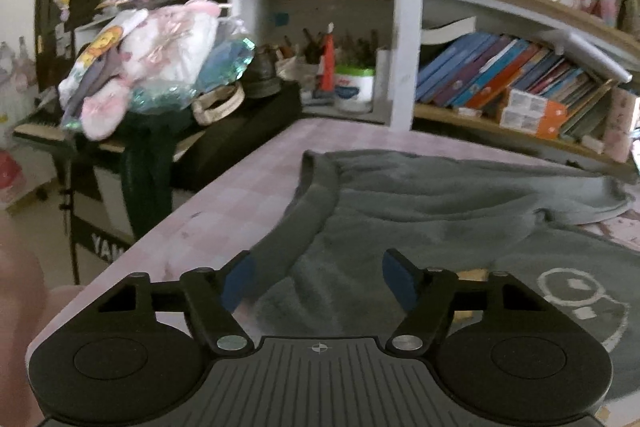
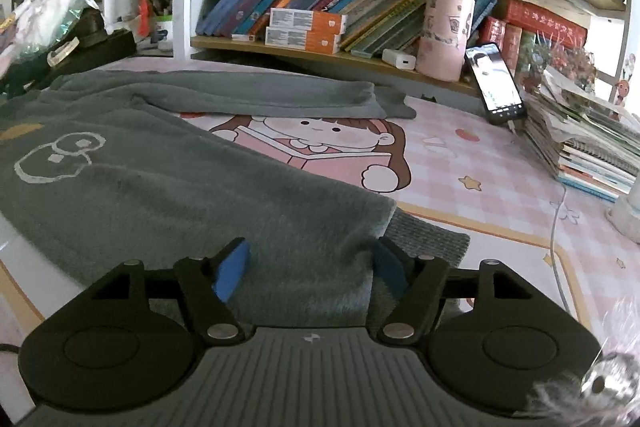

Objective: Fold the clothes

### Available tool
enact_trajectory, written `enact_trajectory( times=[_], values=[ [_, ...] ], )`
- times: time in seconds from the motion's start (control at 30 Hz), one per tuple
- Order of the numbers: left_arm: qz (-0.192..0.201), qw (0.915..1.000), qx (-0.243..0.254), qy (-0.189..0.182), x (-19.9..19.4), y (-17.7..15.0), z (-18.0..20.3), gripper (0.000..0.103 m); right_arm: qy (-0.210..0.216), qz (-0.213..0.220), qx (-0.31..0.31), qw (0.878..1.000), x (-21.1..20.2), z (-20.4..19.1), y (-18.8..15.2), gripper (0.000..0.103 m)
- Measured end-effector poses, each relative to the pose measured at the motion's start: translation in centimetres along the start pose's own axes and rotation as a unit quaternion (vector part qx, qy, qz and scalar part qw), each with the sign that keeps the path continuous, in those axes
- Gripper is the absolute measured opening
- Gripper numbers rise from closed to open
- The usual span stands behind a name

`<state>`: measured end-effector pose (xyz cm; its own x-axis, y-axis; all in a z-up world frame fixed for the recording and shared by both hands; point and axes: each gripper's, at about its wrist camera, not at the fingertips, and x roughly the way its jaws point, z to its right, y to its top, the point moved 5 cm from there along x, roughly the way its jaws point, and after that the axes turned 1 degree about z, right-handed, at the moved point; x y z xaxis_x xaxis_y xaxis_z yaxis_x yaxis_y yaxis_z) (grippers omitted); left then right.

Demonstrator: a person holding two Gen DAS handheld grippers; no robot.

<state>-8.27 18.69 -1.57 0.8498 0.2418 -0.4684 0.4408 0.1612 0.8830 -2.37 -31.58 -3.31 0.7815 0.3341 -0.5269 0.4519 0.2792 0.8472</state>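
While spread flat, grey sweater (image 2: 168, 195), sleeve (image 2: 256, 95) crosswise

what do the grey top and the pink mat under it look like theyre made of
Grey top: looks like soft fleece or plush knit, matte and fuzzy, with a ribbed cuff at the sleeve end. Pink mat: probably vinyl or plastic sheet, smooth with a slight sheen and a printed cartoon and check pattern; it could be coated cloth.

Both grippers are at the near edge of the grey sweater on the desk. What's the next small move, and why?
Probably close the right gripper on the grey sweater hem. Its jaws stand open with the fabric edge lying between them, unpinched, and the left gripper is likewise open over the cloth.
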Motion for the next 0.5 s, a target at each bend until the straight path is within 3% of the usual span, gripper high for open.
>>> enact_trajectory(
  times=[0.2,0.37,0.43,0.5],
  values=[
    [-0.029,0.9995,-0.012,0.001,1.6,-0.6,-0.1,0.069,-0.010,0.000,-0.003,1.000,0.0,-0.2,-0.1,0.094],
    [-0.036,0.9993,-0.004,0.008,2.2,-1.1,0.5,0.068,-0.021,-0.007,0.010,1.000,0.1,0.3,-0.2,0.099],
    [-0.037,0.9992,-0.002,0.012,2.4,-1.1,0.3,0.054,-0.023,-0.010,0.012,1.000,0.2,0.4,-0.2,0.102],
    [-0.037,0.9990,-0.007,0.025,2.5,-1.0,-0.4,0.032,-0.026,-0.011,0.011,1.000,0.2,0.4,-0.2,0.103]
  ],
)
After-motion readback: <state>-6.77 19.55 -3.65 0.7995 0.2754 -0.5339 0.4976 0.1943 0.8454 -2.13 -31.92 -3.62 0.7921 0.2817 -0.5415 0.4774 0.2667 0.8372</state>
